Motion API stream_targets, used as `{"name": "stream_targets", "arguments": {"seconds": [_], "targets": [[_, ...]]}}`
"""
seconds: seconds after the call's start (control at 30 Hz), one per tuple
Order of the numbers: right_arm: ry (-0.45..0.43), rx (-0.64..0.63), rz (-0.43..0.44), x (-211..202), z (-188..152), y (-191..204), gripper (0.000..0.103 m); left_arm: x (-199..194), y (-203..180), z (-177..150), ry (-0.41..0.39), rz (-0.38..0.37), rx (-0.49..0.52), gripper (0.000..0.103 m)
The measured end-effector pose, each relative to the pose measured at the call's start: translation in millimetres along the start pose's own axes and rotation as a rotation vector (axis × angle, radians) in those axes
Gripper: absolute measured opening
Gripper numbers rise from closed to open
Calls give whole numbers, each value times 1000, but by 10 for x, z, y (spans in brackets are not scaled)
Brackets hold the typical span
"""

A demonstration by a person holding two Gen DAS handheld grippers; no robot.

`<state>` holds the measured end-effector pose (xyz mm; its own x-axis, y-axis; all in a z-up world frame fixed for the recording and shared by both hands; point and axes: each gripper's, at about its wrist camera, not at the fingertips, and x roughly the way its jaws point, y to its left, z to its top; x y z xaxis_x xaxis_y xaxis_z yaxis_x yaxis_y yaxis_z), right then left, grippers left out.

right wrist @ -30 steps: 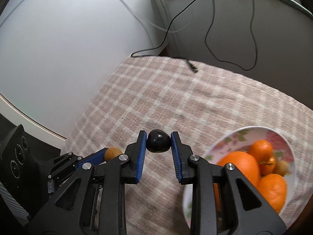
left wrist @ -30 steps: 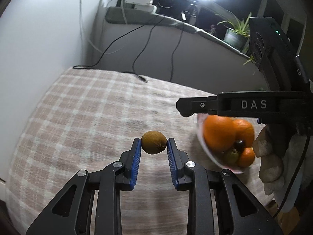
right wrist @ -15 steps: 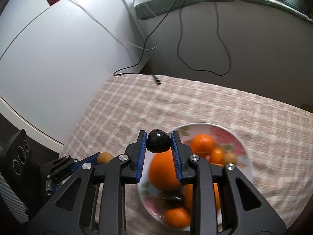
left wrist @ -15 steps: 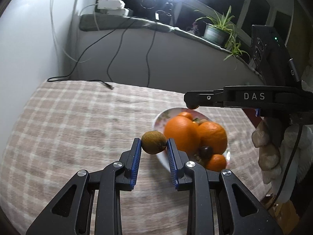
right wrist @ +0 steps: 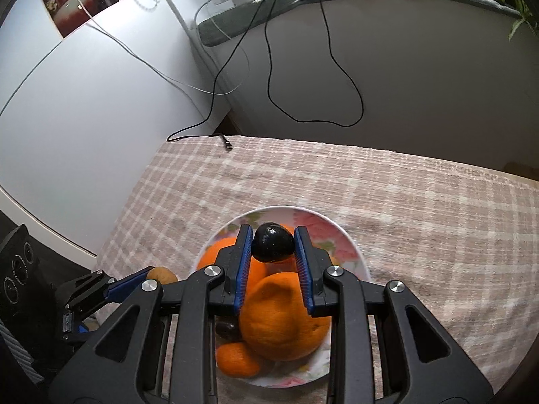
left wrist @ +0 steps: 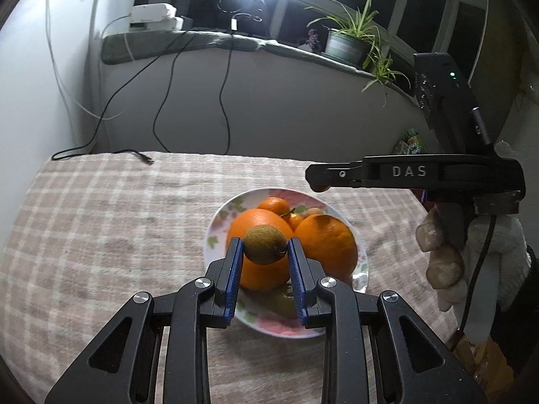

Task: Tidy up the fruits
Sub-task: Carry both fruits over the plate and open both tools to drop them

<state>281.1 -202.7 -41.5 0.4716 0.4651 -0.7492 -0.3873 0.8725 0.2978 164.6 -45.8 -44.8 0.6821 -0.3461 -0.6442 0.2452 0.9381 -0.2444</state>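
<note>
My left gripper (left wrist: pixel 265 247) is shut on a brown kiwi (left wrist: pixel 265 245) and holds it above the near side of a floral plate (left wrist: pixel 217 222). The plate holds two large oranges (left wrist: pixel 325 245), small tangerines (left wrist: pixel 274 206) and other small fruit. My right gripper (right wrist: pixel 273 247) is shut on a dark plum (right wrist: pixel 273 246) and holds it over the same plate (right wrist: pixel 337 235), above a big orange (right wrist: pixel 283 316). The right gripper's side shows in the left wrist view (left wrist: pixel 316 181). The left gripper with the kiwi (right wrist: pixel 161 274) shows at lower left in the right wrist view.
The plate stands on a table with a checked beige cloth (left wrist: pixel 101 219). A black cable end (left wrist: pixel 145 158) lies at the far edge. A wall, a ledge with a power strip (left wrist: pixel 153 17) and potted plants (left wrist: pixel 347 43) stand behind. The person's gloved hand (left wrist: pixel 471 252) is at right.
Both grippers have swung right and come over the plate, each still holding its fruit. The plate moved from the view's right side to under the fingertips.
</note>
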Motion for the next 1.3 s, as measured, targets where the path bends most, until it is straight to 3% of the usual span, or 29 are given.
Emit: {"name": "stream_targets", "arguments": {"seconds": [0.57, 1.3], "targets": [[17, 32, 11, 82, -41, -260, 26, 205, -237, 51, 25, -13, 40, 25], [33, 16, 27, 209, -48, -237, 26, 250, -296, 69, 24, -11, 61, 26]]}}
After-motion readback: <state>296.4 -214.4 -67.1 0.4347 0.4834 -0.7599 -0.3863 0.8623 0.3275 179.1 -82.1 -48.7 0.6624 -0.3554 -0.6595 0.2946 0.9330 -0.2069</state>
